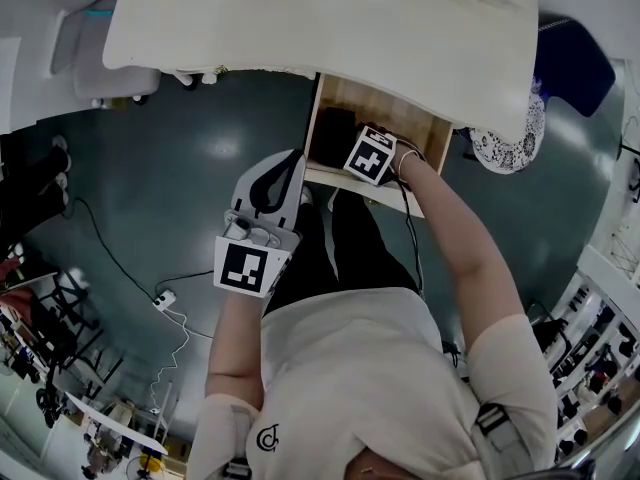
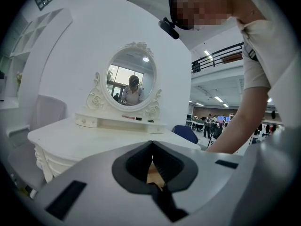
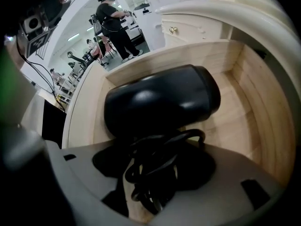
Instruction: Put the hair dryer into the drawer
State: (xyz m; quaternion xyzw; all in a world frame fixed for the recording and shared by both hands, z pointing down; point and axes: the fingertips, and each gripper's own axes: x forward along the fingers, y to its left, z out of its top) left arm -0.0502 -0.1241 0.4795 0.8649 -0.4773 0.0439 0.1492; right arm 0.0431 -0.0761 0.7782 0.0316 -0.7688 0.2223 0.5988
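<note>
Inside drawer (image 3: 254, 126): black hair dryer (image 3: 160, 102) lies on the wooden floor, coiled cord (image 3: 146, 182) at its near end.
Right gripper (image 3: 157, 164): jaws wide, cord bundle between them.
Left gripper (image 2: 151, 145): jaws together, nothing held, facing the worktop (image 2: 89, 142).

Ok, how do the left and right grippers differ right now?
The left gripper has its jaws closed with nothing between them. The right gripper has its jaws apart, with the cord of the hair dryer between them. The left gripper is held outside the drawer, near level. The right gripper points steeply down into it, over the hair dryer lying inside. Both are the same hand-held two-jaw design.
</note>
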